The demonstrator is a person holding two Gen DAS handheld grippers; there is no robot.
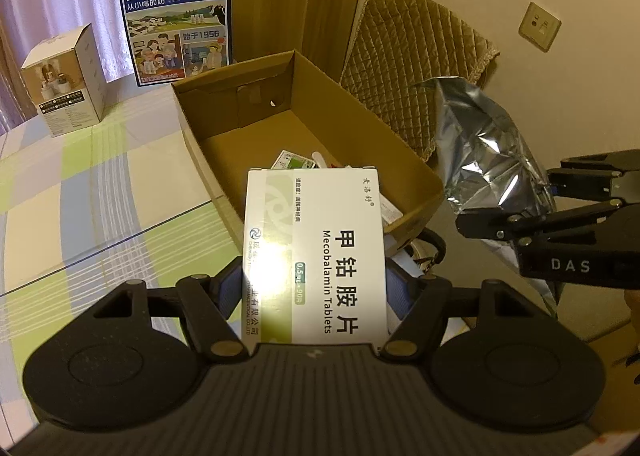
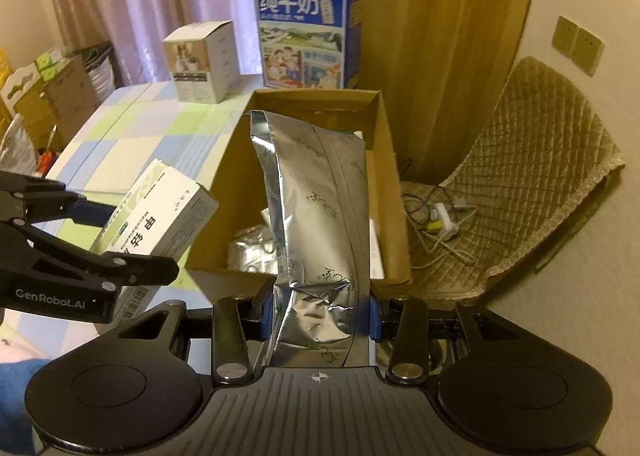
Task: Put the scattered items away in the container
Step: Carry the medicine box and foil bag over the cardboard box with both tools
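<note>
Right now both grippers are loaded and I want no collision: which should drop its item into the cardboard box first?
Probably right. The right gripper holds the silver foil pouch already over the open brown cardboard box; the left gripper holds its white tablet carton nearer the box's edge.

My white-and-green tablet box (image 1: 316,252), my silver pouch (image 2: 320,216) with green sprigs, the brown cardboard box (image 1: 320,124), the tabletop (image 1: 100,184) checked green, blue, cream.

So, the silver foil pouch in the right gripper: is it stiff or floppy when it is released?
The foil pouch is probably floppy: it creases where the right gripper squeezes it. It may land unevenly in the cardboard box, on items already inside. The smooth foil looks slippery.
</note>
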